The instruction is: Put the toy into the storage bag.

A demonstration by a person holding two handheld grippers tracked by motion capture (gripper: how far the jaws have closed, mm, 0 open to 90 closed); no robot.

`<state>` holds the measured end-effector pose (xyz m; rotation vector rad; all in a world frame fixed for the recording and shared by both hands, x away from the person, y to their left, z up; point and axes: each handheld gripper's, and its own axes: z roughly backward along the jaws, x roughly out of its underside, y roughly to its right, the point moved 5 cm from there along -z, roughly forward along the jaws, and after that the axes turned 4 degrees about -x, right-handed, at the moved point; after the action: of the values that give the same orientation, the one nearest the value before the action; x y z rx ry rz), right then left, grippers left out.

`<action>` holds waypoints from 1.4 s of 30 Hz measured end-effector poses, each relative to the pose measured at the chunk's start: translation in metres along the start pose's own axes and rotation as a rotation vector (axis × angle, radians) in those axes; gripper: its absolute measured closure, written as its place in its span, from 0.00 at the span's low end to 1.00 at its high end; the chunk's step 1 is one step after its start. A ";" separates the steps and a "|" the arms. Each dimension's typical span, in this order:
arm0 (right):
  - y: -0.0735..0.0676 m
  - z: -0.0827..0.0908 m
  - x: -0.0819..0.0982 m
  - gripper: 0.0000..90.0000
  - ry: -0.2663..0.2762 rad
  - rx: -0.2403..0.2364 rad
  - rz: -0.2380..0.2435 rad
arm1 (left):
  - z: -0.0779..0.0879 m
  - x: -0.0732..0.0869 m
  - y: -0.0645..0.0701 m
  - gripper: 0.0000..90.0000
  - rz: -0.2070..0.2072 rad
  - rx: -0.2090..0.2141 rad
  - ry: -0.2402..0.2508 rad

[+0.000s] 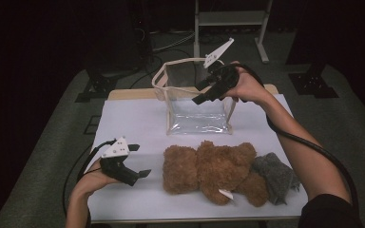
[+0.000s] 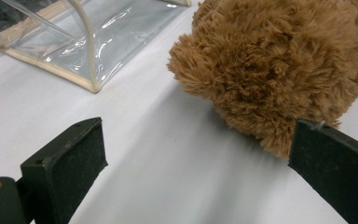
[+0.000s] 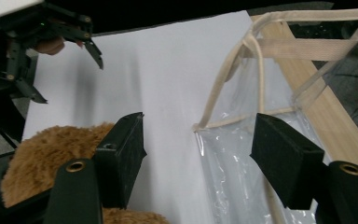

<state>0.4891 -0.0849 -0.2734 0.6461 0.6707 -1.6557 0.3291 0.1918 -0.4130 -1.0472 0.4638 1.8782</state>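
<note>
A clear bag [image 1: 197,102] is standing up on the white table [image 1: 133,123], at the far side. Its top is open and its tan rim [image 3: 242,51] is showing in the right gripper view.

The right gripper [image 1: 200,94] is hanging in the air over the bag's open top, pointing down and toward the left. Its jaws are standing wide apart and nothing is sitting between them. In the right gripper view, one black jaw is showing in front of the bag's clear side and the other in front of the bear.

A fuzzy brown bear [image 1: 214,171] is lying on the table just in front of the bag. A grey cloth [image 1: 275,176] is lying right against the bear, on the bear's right.

The left gripper [image 1: 140,161] is sitting left of the bear, close to it and not touching. Its jaws are wide apart too, pointing at the bear, with only table between them.
</note>
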 end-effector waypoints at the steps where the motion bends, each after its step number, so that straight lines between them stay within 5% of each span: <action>1: 0.003 -0.001 0.000 0.37 -0.002 0.003 -0.003 | 0.000 0.000 0.000 0.04 -0.001 0.001 0.001; 13: 0.033 -0.015 0.007 0.40 -0.018 0.008 -0.062 | 0.001 0.000 0.002 0.04 0.002 0.009 0.007; 20: 0.041 -0.025 0.016 0.60 -0.047 0.007 -0.107 | 0.002 0.002 -0.001 0.04 0.013 0.008 0.012; 31: 0.034 -0.027 0.024 0.94 -0.071 0.022 -0.157 | 0.005 0.000 0.002 0.04 0.005 0.018 0.022; 42: 0.015 -0.025 0.030 0.96 -0.066 -0.010 -0.156 | 0.005 0.000 0.002 0.04 0.005 0.017 0.020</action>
<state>0.4998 -0.0886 -0.3135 0.5410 0.6958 -1.8090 0.3247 0.1941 -0.4106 -1.0553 0.4937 1.8661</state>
